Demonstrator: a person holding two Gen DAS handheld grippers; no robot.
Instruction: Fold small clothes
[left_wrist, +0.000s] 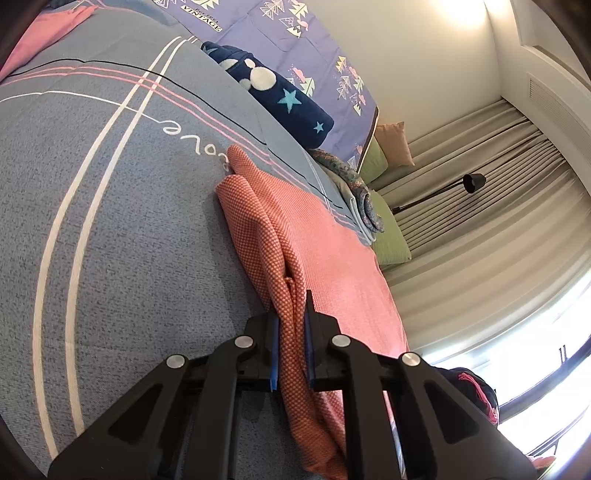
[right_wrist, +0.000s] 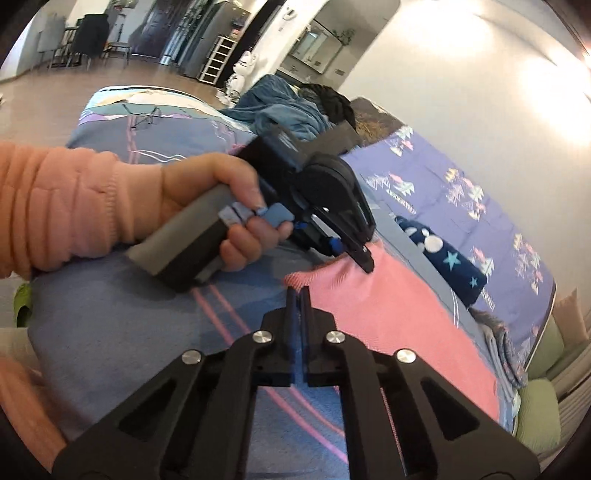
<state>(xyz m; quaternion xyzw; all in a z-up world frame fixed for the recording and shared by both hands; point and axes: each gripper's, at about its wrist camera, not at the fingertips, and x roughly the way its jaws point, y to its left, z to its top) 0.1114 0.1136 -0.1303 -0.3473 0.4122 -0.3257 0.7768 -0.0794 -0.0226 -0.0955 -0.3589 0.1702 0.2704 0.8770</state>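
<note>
A pink woven cloth (left_wrist: 332, 236) lies spread on the grey-blue bedspread (left_wrist: 110, 221), with one edge bunched up in a ridge. My left gripper (left_wrist: 291, 314) is shut on that bunched fold, which runs between its blue pads. In the right wrist view a hand in an orange sleeve holds the left gripper (right_wrist: 365, 258), with its tips on the far edge of the pink cloth (right_wrist: 399, 314). My right gripper (right_wrist: 299, 291) has its fingers pressed together right at the cloth's near edge and seems to pinch it.
A navy rolled blanket with stars (left_wrist: 280, 88) and a purple patterned quilt (left_wrist: 295, 44) lie beyond the cloth. Green pillows (left_wrist: 391, 236), grey curtains (left_wrist: 480, 192) and a black lamp (left_wrist: 472, 182) stand to the right. A blue blanket heap (right_wrist: 280, 107) and spectacles (right_wrist: 144, 116) lie on the bed's far end.
</note>
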